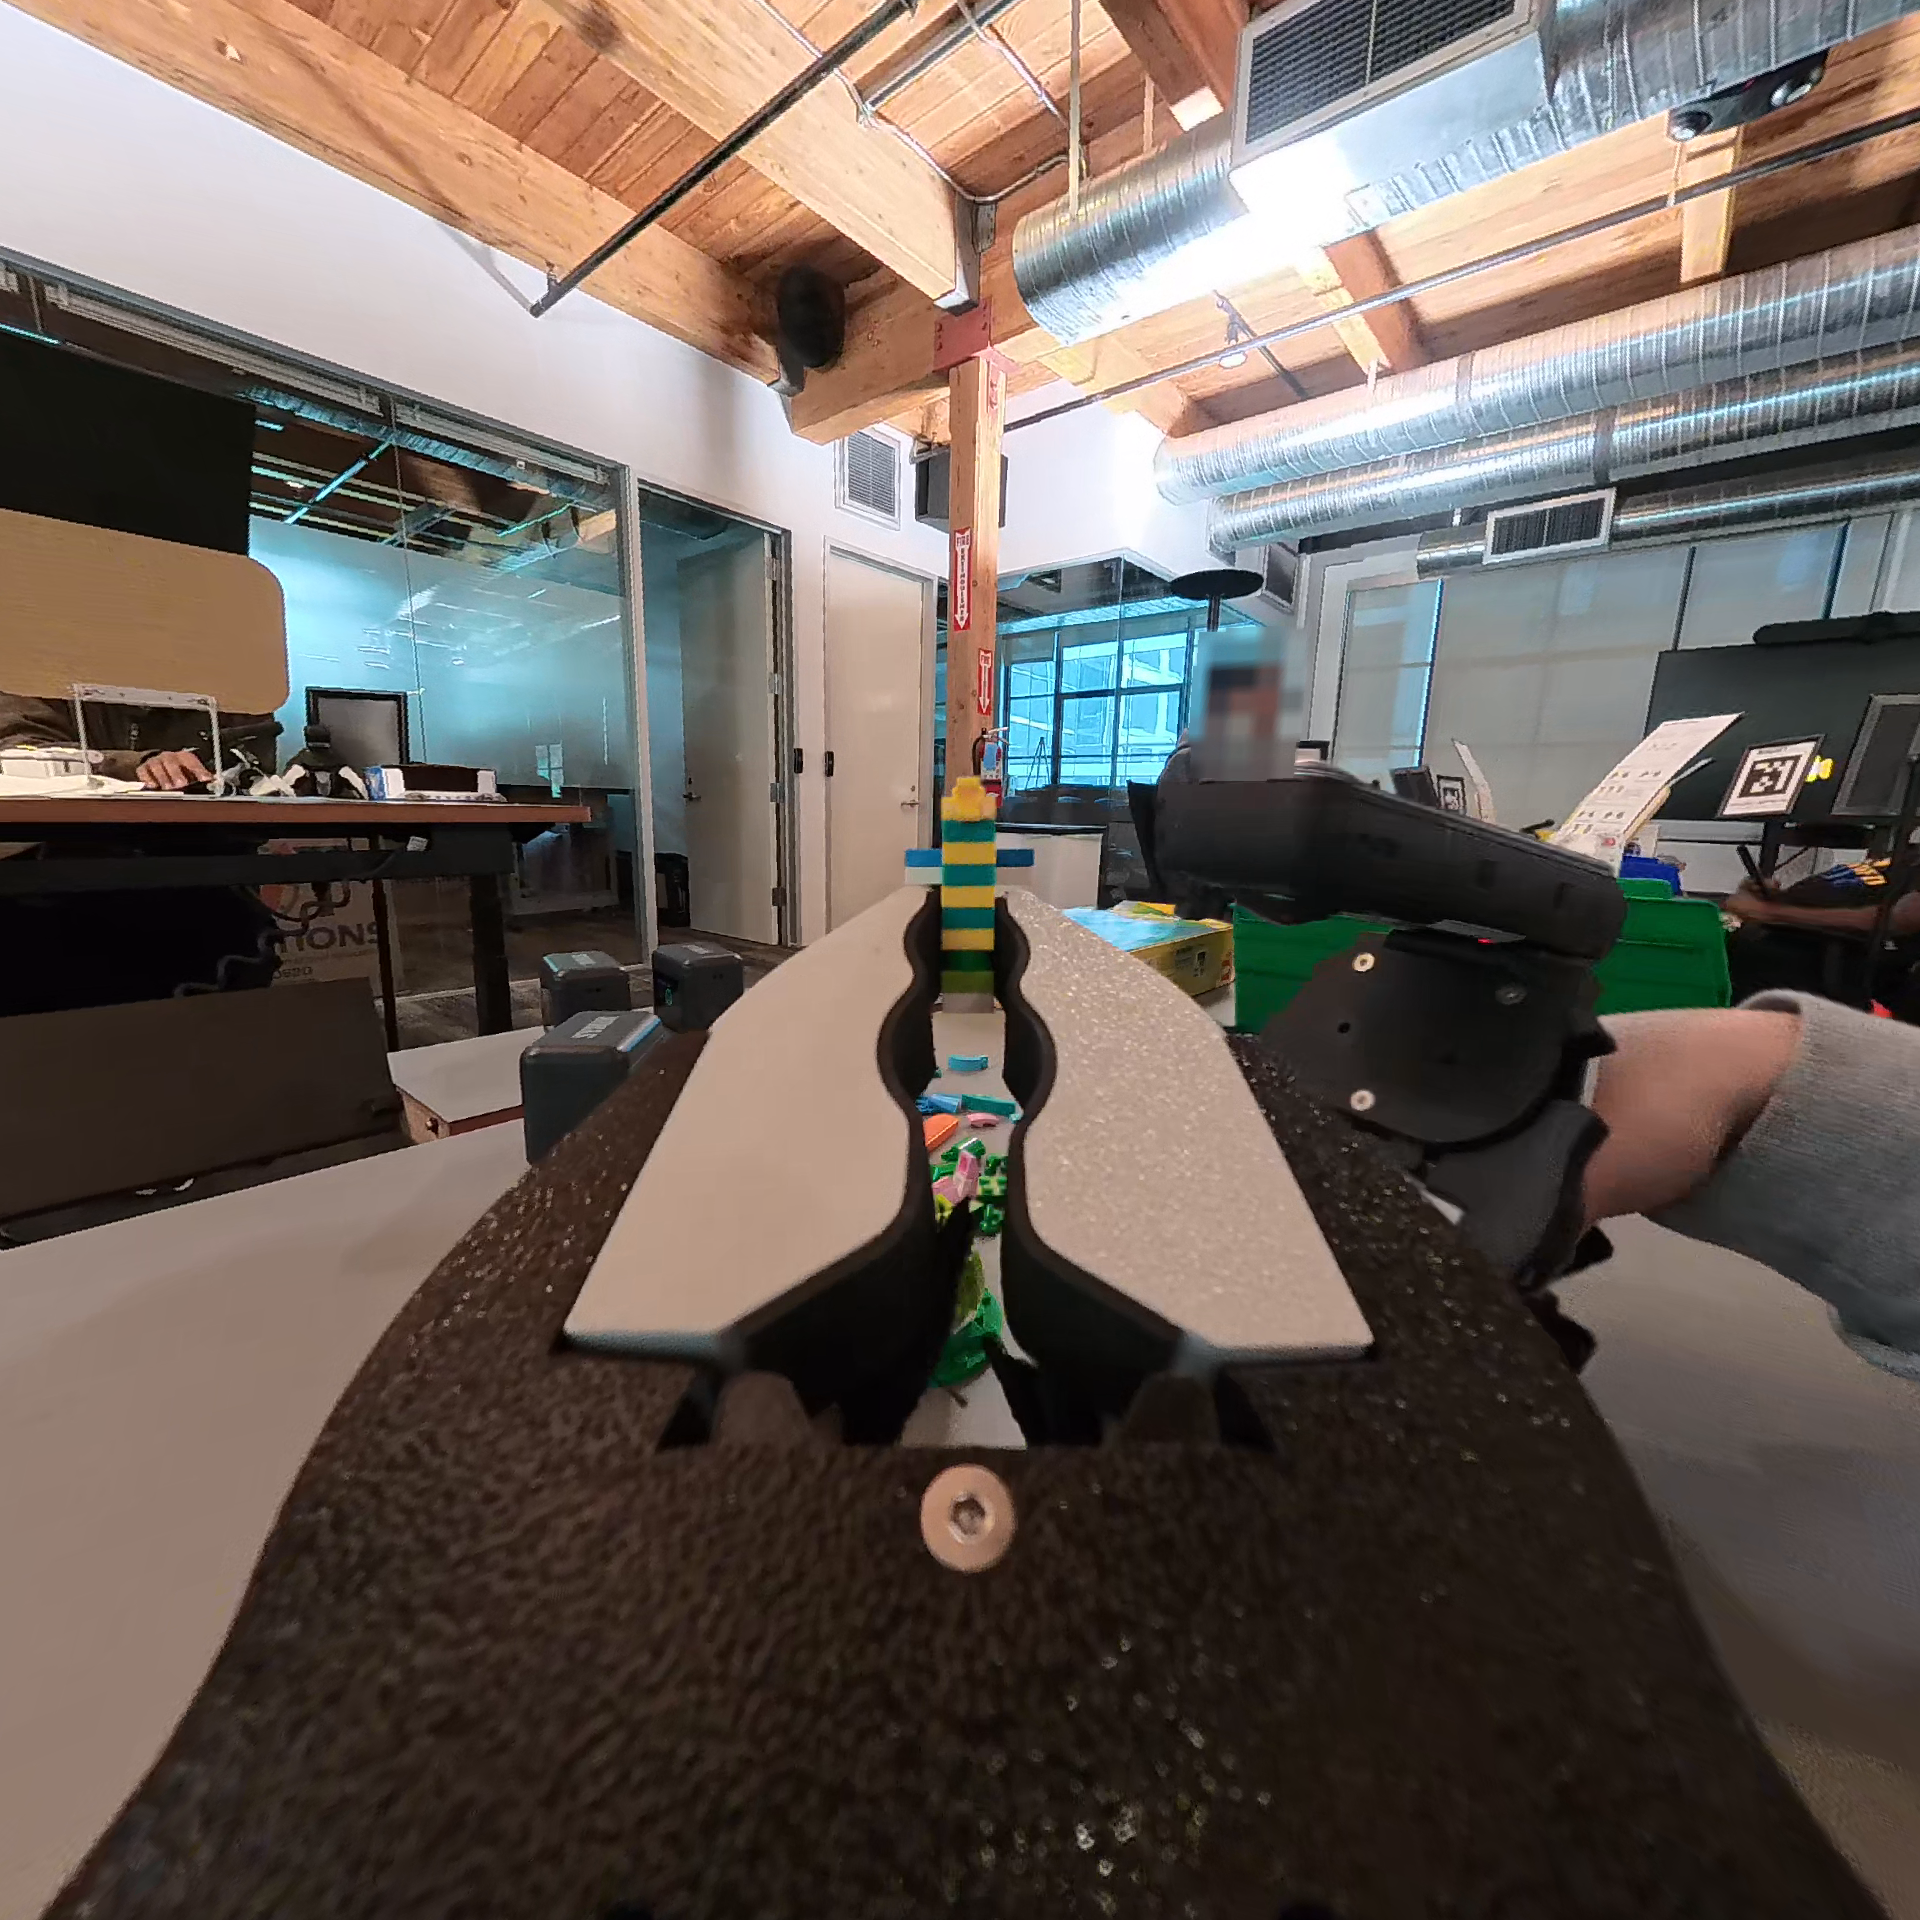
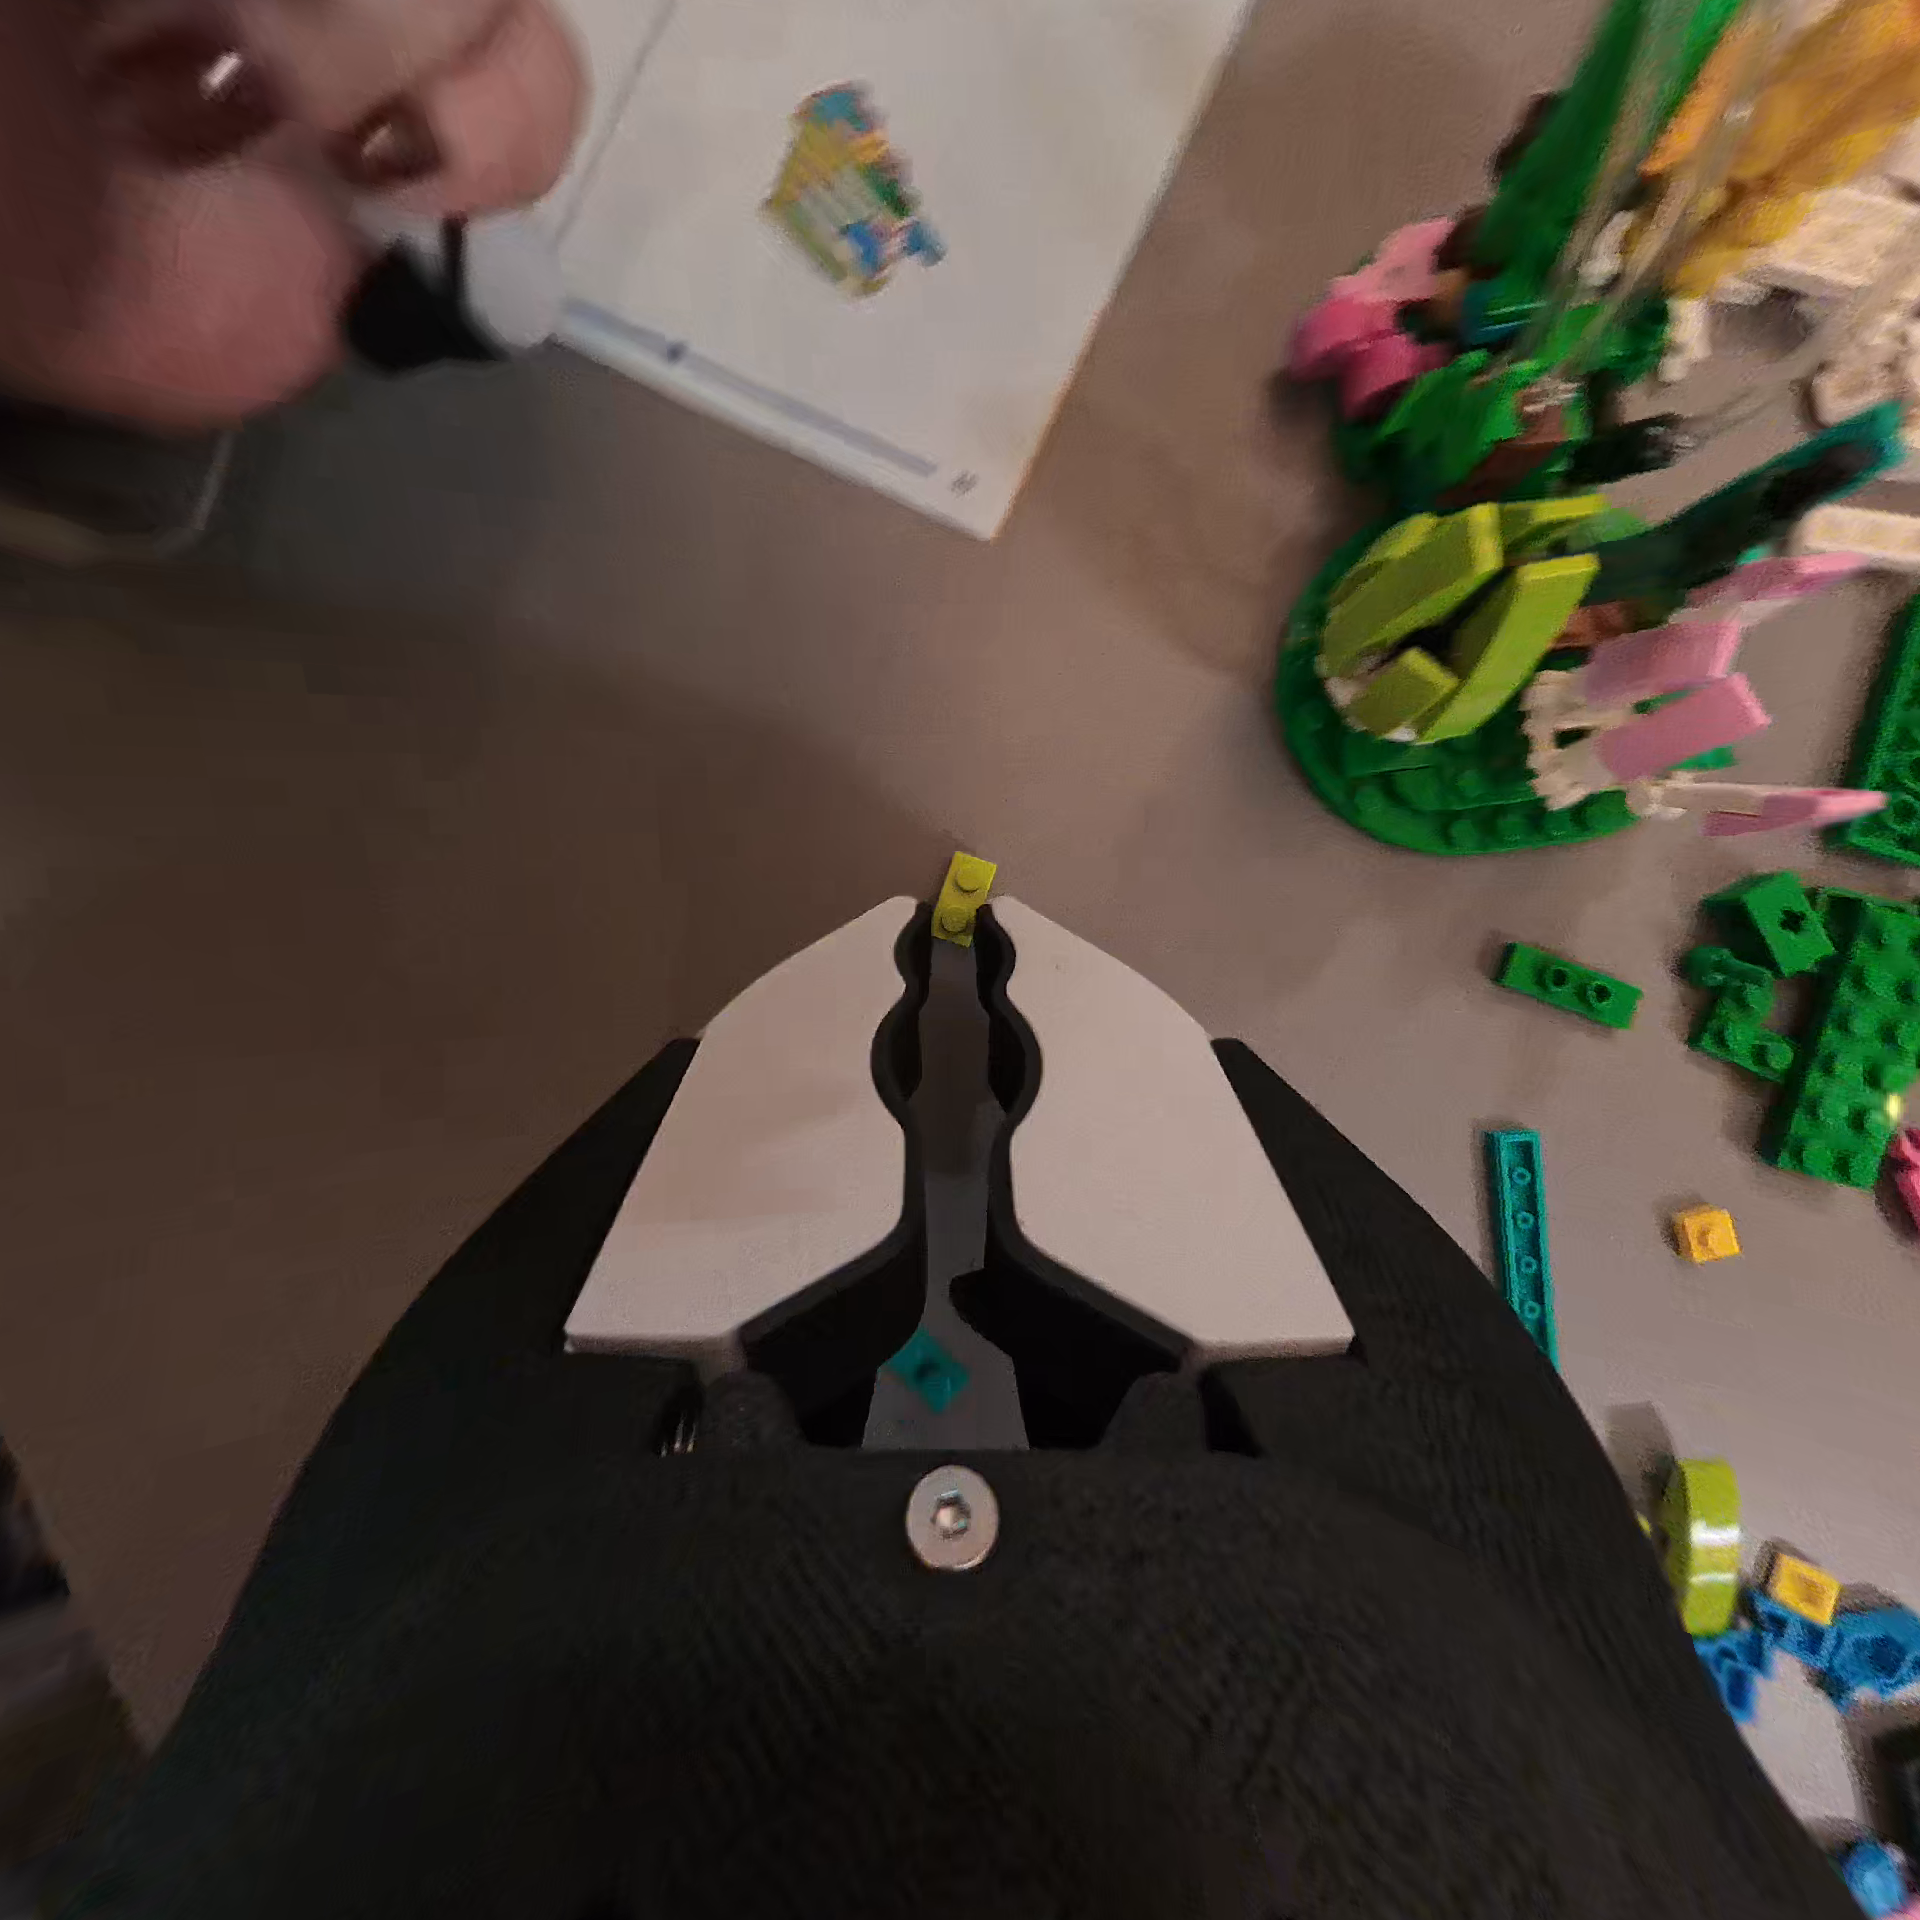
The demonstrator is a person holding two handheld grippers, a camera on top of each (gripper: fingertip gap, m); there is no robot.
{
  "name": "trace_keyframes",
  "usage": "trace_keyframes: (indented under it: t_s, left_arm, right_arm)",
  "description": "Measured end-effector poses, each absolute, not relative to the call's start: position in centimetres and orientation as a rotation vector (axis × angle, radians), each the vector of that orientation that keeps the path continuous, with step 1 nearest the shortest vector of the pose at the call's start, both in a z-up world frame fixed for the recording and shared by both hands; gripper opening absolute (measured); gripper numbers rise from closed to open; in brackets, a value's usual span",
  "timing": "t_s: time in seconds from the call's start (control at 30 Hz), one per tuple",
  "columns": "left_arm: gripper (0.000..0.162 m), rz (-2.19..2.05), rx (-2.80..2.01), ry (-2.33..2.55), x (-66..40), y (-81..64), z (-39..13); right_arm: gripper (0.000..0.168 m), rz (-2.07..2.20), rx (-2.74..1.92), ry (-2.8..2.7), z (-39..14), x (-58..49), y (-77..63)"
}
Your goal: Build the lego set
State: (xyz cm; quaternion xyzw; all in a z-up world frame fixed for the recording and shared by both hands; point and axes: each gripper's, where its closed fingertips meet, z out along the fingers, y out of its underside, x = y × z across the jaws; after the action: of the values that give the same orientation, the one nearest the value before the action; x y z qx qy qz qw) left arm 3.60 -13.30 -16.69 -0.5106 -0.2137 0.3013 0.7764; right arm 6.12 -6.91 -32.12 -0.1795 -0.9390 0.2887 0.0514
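My left gripper is shut on a tall striped tower of yellow, teal and green bricks with blue side plates, held upright above the table. My right gripper is shut on a small yellow two-stud plate and points down at the grey table. The right gripper's black body, held by a hand in a grey sleeve, shows to the right in the left wrist view. A round green base with lime curved pieces and pink petals stands at the right.
An open instruction booklet lies at the top. Loose green plates, a teal strip, a small yellow-orange piece and blue pieces lie at the right. A green bin and a box stand behind. People sit at desks beyond. The left gripper's tips are roughly 15 cm from the right gripper's.
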Motion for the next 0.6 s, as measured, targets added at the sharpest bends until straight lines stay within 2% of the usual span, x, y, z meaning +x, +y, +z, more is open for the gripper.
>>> trace_keyframes:
  t_s: [0.13, 0.2, 0.3, 0.6]
  left_arm:
    - [0.008, 0.639, -1.114, -0.451, 3.8, -12.9, -16.8]
    - [0.008, 0.63, -1.12, -0.449, 3.8, -12.7, -16.9]
    - [0.008, 0.622, -1.124, -0.445, 3.9, -12.5, -17.0]
    - [0.008, 0.567, -1.142, -0.426, 4.2, -11.8, -17.2]
  right_arm:
    - [0.009, 0.851, -0.517, -2.858, -32.3, 6.4, -6.0]
    - [0.018, 0.85, -0.536, -2.822, -32.3, 6.4, -5.9]
    - [0.02, 0.855, -0.599, -2.758, -32.2, 6.4, -5.9]
    - [0.006, 0.851, -0.805, -2.66, -32.1, 5.0, -5.1]
